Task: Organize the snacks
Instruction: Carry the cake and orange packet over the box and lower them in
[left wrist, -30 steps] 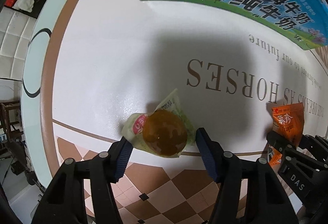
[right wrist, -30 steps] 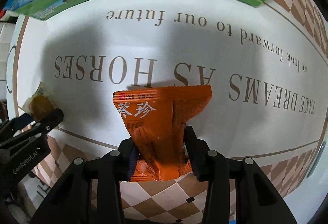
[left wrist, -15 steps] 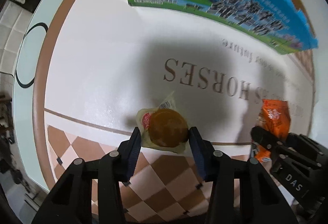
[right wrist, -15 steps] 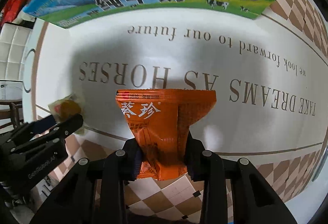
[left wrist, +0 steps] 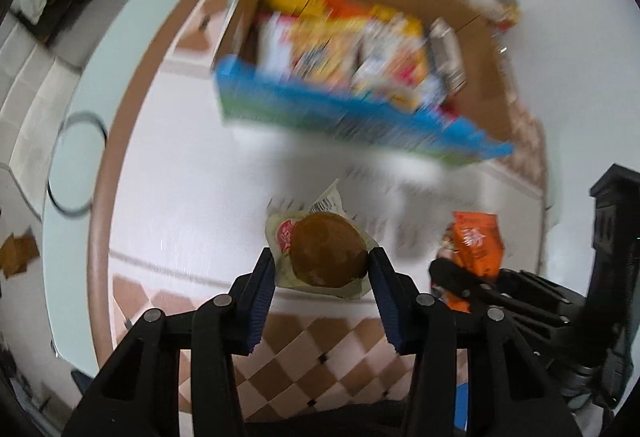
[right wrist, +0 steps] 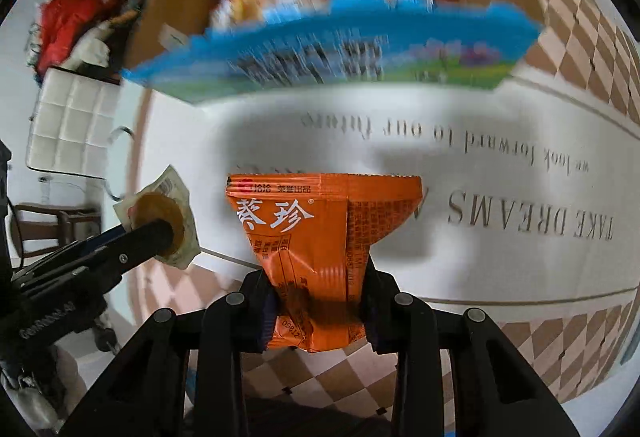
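Now the left gripper (left wrist: 322, 265) clamps the round brown pastry (left wrist: 327, 255) in its clear wrapper, and the right gripper (right wrist: 318, 297) pinches the orange snack packet (right wrist: 316, 237); both hang short of the open snack box (left wrist: 476, 85) (blurred), which lies straight ahead, equally near either hand.

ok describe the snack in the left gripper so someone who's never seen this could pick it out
Start at the open cardboard box of snacks on the white table; nearer the camera two grippers each hold a packet. The left gripper is shut on the round brown cake in a clear pale wrapper. Its neighbour, the orange packet, is flat, opaque and printed with white characters.
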Tool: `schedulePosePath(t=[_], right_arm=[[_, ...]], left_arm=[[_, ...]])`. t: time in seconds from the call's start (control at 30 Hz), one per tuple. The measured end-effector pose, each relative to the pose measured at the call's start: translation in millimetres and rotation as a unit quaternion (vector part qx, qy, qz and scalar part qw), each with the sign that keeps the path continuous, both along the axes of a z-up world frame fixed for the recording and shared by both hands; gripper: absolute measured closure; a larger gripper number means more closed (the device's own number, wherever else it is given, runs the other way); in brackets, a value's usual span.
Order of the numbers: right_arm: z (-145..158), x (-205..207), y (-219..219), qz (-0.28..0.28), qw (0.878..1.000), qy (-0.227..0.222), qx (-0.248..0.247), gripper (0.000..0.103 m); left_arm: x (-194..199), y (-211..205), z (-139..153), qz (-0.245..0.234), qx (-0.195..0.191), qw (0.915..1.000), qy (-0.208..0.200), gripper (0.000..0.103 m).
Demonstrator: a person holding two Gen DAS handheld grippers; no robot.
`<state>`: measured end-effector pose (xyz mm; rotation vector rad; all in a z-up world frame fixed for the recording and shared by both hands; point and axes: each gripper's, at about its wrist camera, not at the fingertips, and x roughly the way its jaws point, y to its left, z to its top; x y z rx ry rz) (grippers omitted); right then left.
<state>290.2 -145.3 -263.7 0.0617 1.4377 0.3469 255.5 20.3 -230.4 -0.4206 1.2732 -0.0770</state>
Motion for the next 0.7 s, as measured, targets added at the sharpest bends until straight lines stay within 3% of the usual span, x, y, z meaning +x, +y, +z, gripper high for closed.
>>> schedulePosePath(t=[0.17, 0.3, 0.47, 0.7], right_arm=[[57, 33, -6, -0.003, 0.999, -0.037, 0.037, 0.067], [83, 82, -4, -0.011, 0.997, -0.070, 0.036, 0.067], [88, 155, -4, -0.020, 0.997, -0.079, 0.019, 0.067], [51, 250, 11, -0.021, 0.998, -0.052, -0.030, 0.067]], left_arm=[[50, 3, 56, -0.020, -0.010, 0.9983, -0.054, 0.059], [108, 1, 76, -0.031, 0.006, 0.9965, -0.078, 0.059], [179, 8, 71, -0.038, 0.013, 0.9973, -0.062, 0.059], [276, 17, 31, -0.040, 0.014, 0.9991, -0.001, 0.059]])
